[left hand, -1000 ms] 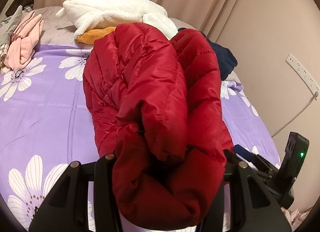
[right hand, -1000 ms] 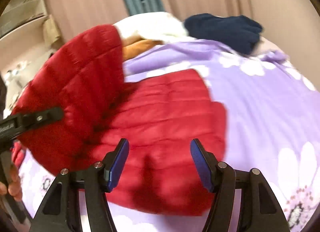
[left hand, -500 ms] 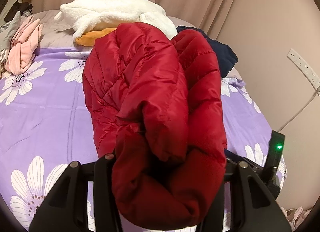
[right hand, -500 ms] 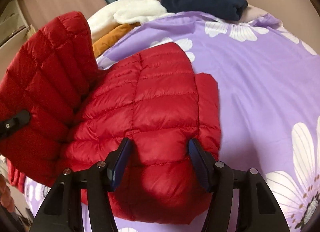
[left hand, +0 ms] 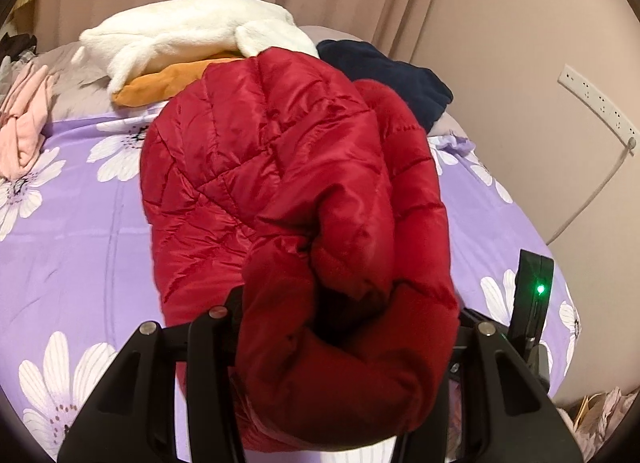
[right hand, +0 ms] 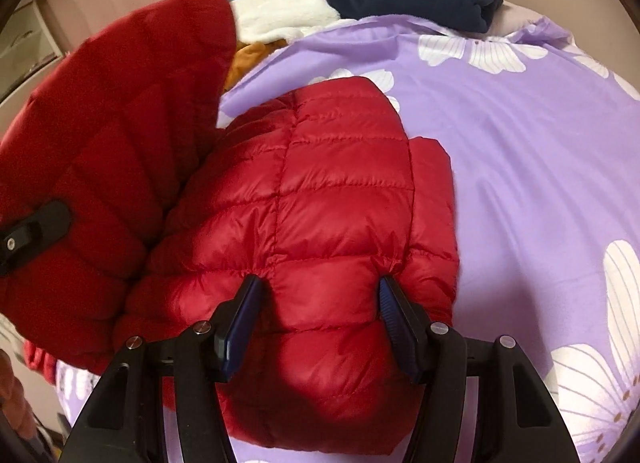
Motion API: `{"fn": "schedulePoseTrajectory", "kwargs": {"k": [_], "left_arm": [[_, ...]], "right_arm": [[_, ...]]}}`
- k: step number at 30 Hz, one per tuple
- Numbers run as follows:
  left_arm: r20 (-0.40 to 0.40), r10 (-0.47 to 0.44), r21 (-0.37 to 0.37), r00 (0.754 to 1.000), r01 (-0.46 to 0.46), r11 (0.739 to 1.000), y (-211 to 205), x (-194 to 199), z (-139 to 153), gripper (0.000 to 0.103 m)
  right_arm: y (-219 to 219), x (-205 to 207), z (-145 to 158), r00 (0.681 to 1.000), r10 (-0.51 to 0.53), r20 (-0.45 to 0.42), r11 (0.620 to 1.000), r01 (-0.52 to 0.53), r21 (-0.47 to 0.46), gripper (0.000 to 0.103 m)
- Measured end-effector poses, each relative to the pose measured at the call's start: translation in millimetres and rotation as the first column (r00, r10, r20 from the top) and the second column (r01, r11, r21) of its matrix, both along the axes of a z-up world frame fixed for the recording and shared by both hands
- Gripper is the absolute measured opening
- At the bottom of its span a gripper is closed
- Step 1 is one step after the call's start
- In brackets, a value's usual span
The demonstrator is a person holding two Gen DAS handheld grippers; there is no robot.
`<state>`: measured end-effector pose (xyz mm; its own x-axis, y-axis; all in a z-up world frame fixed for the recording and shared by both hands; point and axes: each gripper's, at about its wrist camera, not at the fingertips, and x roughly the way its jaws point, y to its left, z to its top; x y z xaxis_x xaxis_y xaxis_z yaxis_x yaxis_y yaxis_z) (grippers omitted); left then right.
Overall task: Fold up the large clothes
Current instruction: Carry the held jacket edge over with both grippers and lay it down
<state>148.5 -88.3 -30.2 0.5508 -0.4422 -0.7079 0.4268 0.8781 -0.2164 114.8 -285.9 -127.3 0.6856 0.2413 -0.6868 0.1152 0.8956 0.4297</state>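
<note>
A red quilted puffer jacket (left hand: 280, 167) lies across the purple flowered bed sheet (left hand: 80, 223). My left gripper (left hand: 344, 323) is shut on a thick bunched end of it, lifted off the bed; the fabric hides its fingertips. In the right wrist view that lifted part rises at the left, with a left fingertip (right hand: 36, 231) against it. The rest of the jacket (right hand: 340, 191) lies flat in folded layers. My right gripper (right hand: 320, 283) presses down on its near edge. A bulge of fabric fills the gap between the blue pads (right hand: 244, 311), and the cloth puckers at both tips.
At the head of the bed lie a white fluffy garment (left hand: 192, 35), an orange one (left hand: 160, 87) and a navy one (left hand: 384, 71). Pink clothes (left hand: 24, 127) sit at the left. A wall with a power strip (left hand: 596, 103) and cord runs along the right side.
My right gripper has sunk onto the flat part of the jacket and its pads now dig into the fabric. My left gripper, still holding its bunch, has shifted sideways a little.
</note>
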Motion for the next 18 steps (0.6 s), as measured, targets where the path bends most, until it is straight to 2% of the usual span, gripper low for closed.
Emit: {"fn": "schedulePoseTrajectory", "kwargs": {"k": [5, 7, 11, 14, 18], "left_arm": [[0.006, -0.049, 0.043, 0.999, 0.049, 0.998, -27.2, 1.7, -6.9, 0.049], [-0.007, -0.075, 0.049, 0.997, 0.075, 0.996, -33.9, 3.4, -11.8, 0.057], [-0.051, -0.129, -0.004, 0.990, 0.129, 0.992, -33.7, 6.5, -18.4, 0.074], [-0.089, -0.196, -0.068, 0.976, 0.191, 0.979, -30.5, 6.8, -19.4, 0.087], [-0.095, -0.217, -0.064, 0.971, 0.212, 0.975, -32.6, 4.0, -20.4, 0.088]], "right_arm": [[-5.9, 1.3, -3.6, 1.000, 0.009, 0.002, 1.000, -0.009, 0.029, 0.062], [-11.1, 1.4, -5.4, 1.000, 0.013, 0.004, 0.998, -0.014, 0.059, 0.062], [-32.0, -4.0, -4.4, 1.000, 0.020, 0.008, 0.991, -0.021, 0.132, 0.063], [-62.4, -19.3, -2.4, 0.999, -0.037, 0.032, 0.975, 0.029, 0.220, 0.064], [-92.3, -30.7, 5.4, 0.993, -0.067, 0.099, 0.922, 0.024, 0.386, 0.067]]}}
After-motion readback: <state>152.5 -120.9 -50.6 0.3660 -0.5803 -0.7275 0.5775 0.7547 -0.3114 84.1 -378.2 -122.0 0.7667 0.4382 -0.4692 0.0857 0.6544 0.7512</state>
